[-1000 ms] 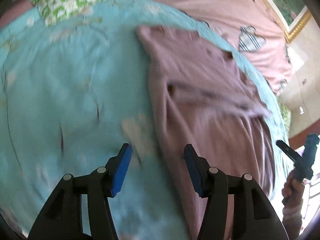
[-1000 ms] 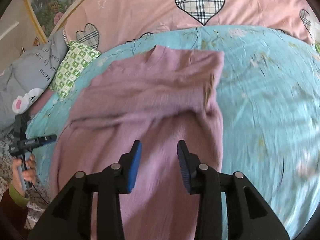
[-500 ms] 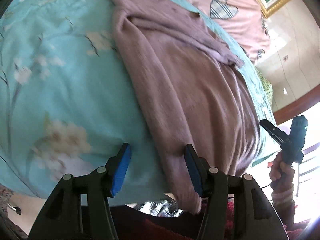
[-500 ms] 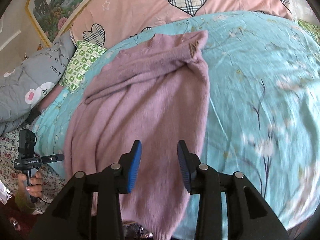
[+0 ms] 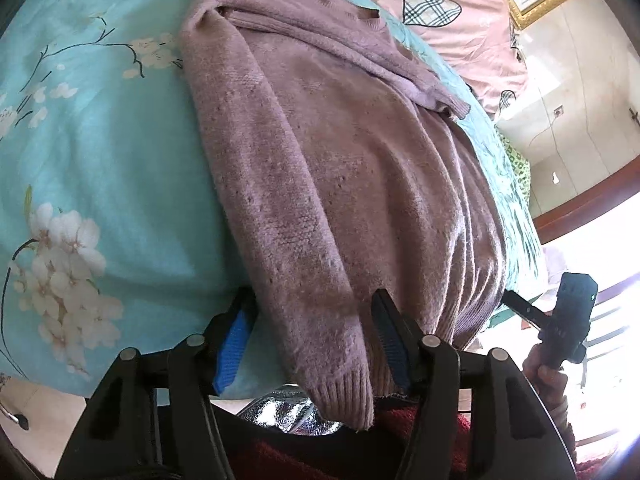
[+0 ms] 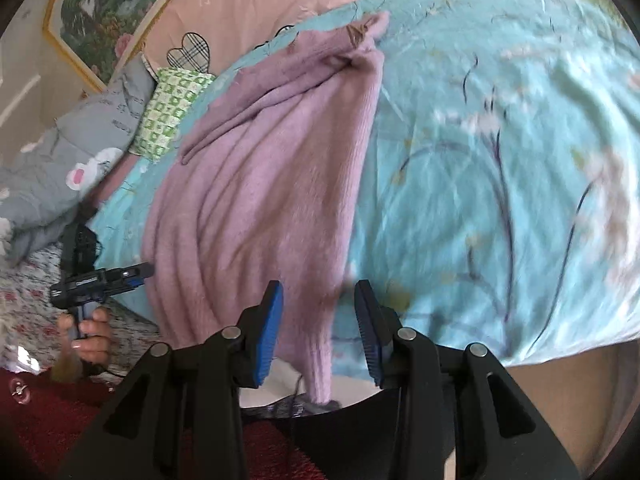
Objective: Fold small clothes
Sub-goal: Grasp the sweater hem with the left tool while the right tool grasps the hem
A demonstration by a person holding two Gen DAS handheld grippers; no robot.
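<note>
A mauve knitted sweater (image 5: 340, 168) lies on a turquoise floral bedspread (image 5: 92, 152), sleeves folded across its chest, hem hanging over the bed's near edge. My left gripper (image 5: 310, 344) is open, its jaws either side of the hem's left corner. The sweater (image 6: 272, 184) also shows in the right wrist view, where my right gripper (image 6: 318, 328) is open around the hem's right corner. Each gripper shows in the other's view: the right gripper (image 5: 560, 320) at the right edge, the left gripper (image 6: 100, 280) at the left.
A pink quilt with plaid hearts (image 6: 256, 4) lies at the bed's head, beside a green checked pillow (image 6: 172, 112) and a grey quilt (image 6: 56, 160). A framed painting (image 6: 100, 12) hangs behind. Red fabric (image 6: 52, 420) and the floor lie below the bed's edge.
Both grippers have pulled back from over the sweater's middle to its hem at the bed's near edge. They stay open.
</note>
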